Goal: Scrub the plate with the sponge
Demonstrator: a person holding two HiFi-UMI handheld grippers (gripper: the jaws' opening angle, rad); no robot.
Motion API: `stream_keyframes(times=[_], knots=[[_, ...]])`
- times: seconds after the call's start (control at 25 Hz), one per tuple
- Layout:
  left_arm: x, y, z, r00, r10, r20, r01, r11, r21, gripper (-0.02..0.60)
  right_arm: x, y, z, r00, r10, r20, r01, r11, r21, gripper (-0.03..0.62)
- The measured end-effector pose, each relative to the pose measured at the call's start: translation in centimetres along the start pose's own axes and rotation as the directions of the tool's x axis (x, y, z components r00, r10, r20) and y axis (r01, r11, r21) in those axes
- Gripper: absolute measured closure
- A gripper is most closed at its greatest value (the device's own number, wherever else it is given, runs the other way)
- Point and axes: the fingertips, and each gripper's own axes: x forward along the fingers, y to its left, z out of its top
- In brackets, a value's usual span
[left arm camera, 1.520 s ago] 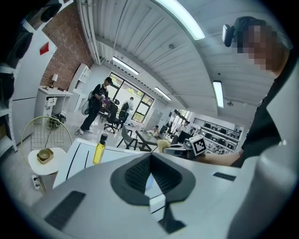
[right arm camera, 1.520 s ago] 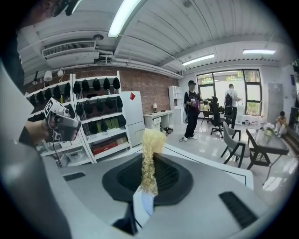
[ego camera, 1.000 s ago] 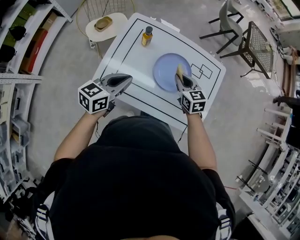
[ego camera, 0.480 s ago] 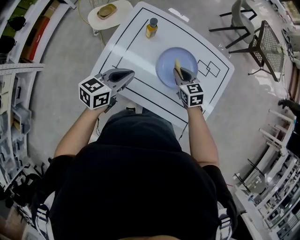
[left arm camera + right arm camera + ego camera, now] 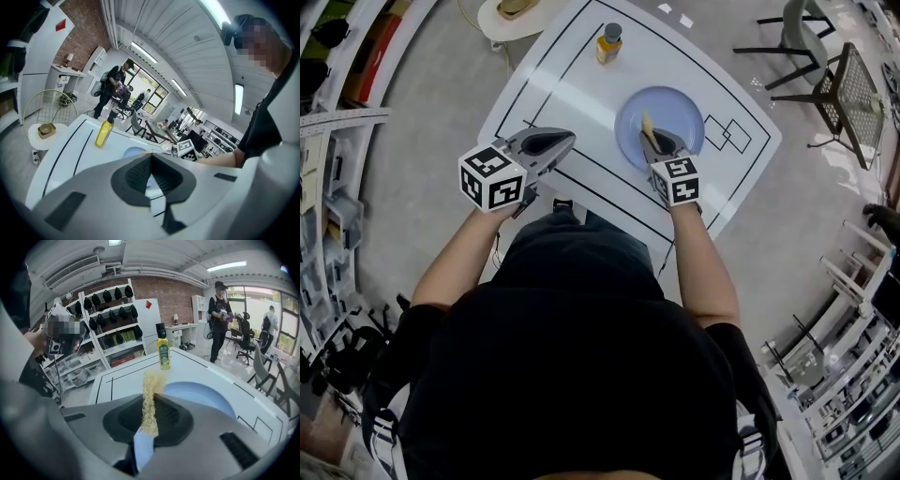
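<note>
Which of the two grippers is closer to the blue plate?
Right. The right gripper, clamping the sponge, is over the plate; the left gripper is off to its side, apart.

Surroundings as I see them. White table (image 5: 572, 94) before me, marked with black outlines, including two small overlapping squares (image 5: 727, 134) near its right edge. Yellow bottle (image 5: 608, 43) with a dark cap, upright at the table's far side. Beyond the far left corner, a round side table (image 5: 42, 143) with a gold wire frame (image 5: 49, 101), bearing a tan bowl (image 5: 46, 130). To my right, a mesh-backed chair (image 5: 848, 89) on the grey floor (image 5: 441, 122). Against the brick wall (image 5: 180, 296), a white rack (image 5: 110, 310) of dark rounded items. A person (image 5: 219, 317) in dark clothes stands near the windows.
</note>
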Motion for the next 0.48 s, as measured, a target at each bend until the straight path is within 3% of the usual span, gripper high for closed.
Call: stream_keyframes(times=[0.48], knots=[[1.9,2.2,-1.2,0.999,0.024,-0.020,-0.026,0.998,-0.061,0.574,4.0,0.9,-2.3,0.989,0.098,-0.110,-0.105,0.993,-0.055,0.559]])
